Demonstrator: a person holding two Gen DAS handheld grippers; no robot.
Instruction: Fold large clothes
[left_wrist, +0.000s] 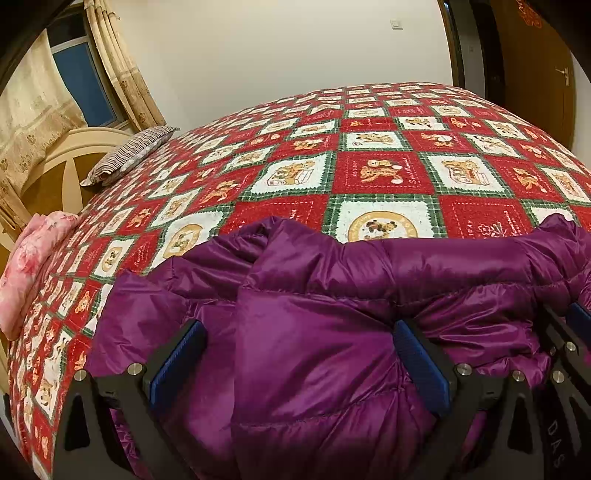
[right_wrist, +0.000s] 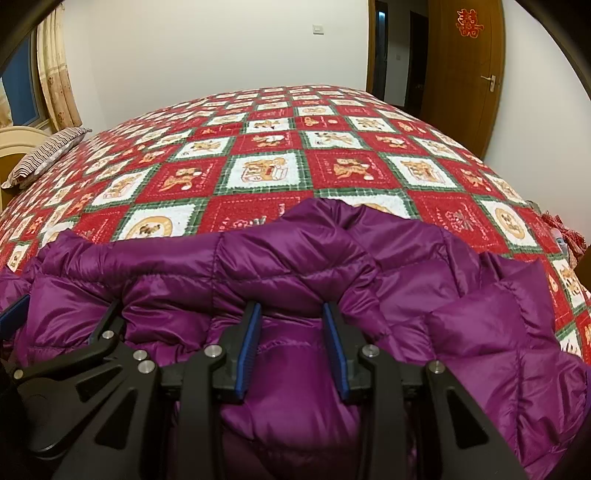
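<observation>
While the purple down jacket (left_wrist: 332, 332) lies bunched at the near edge of the teddy-bear quilt (left_wrist: 369, 173), I have both tools buried in its puffy fabric. My left gripper (left_wrist: 295, 354) stands wide, its blue pads (left_wrist: 173, 362) well apart with a broad swell of jacket between them; whether they press it I cannot tell. My right gripper (right_wrist: 291, 347) is narrower, pads (right_wrist: 248, 343) close on either side of a ridge of fabric, seemingly pinching it, and it sits just beside the left one.

I judge this an early step: taking hold of the jacket's near edge before spreading or folding it over. The far part of the quilt beyond the jacket is bare, so the next move calls for a firm hold on both sides, then carrying the slippery, bulky cloth toward the quilt's middle without letting it slide out.
</observation>
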